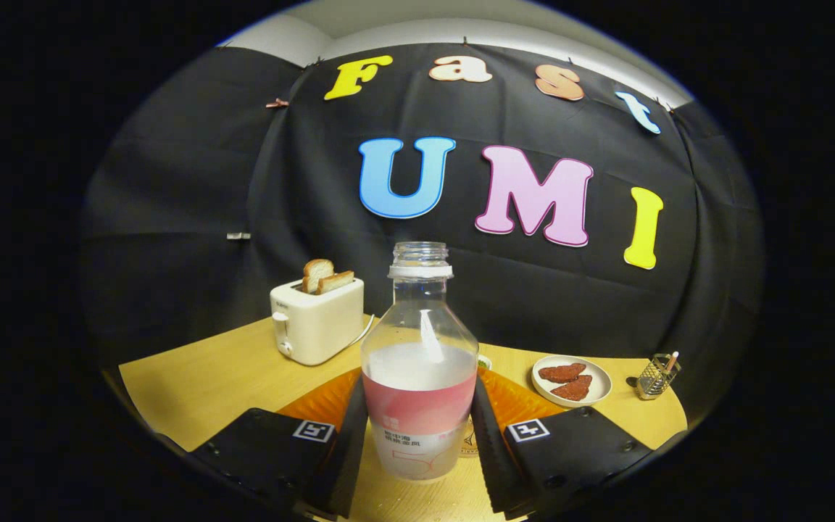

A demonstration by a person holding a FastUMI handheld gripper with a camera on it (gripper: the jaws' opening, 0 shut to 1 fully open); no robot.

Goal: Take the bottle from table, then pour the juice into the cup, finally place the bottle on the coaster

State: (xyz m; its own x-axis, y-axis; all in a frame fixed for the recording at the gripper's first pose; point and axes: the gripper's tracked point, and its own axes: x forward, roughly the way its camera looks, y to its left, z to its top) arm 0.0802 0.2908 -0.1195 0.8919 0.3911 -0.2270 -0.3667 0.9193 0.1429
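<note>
Gripper sits low over the table, fingers on either side of the bottle. Both inner faces look pressed against the bottle's lower body at label height, so it's clamped on the bottle, jaws abt a bottle-width apart.

Bottle: clear plastic, upright, no cap on the neck, pink label band round the lower half. Whitish liquid fills it to approx the shoulder, empty above. Its base is seen just above the wood btwn the fingers; can't tell if it's touching the table or slightly off it.

Behind the bottle and fingers, an orange mat spreads out both sides. A small bit of a round thing peeks out just right of the bottle's shoulder, mostly hidden, can't ID it. Another small item w/ a printed mark shows low btwn the bottle and the right finger, too hidden to name.

Beyond, to the left: cream toaster w/ two toast slices sticking up, cord trailing toward the bottle. Beyond, to the right: white plate w/ two reddish-brown pieces on it. Further right, near the table edge, a small wire holder w/ a stick-like thing in it.
</note>
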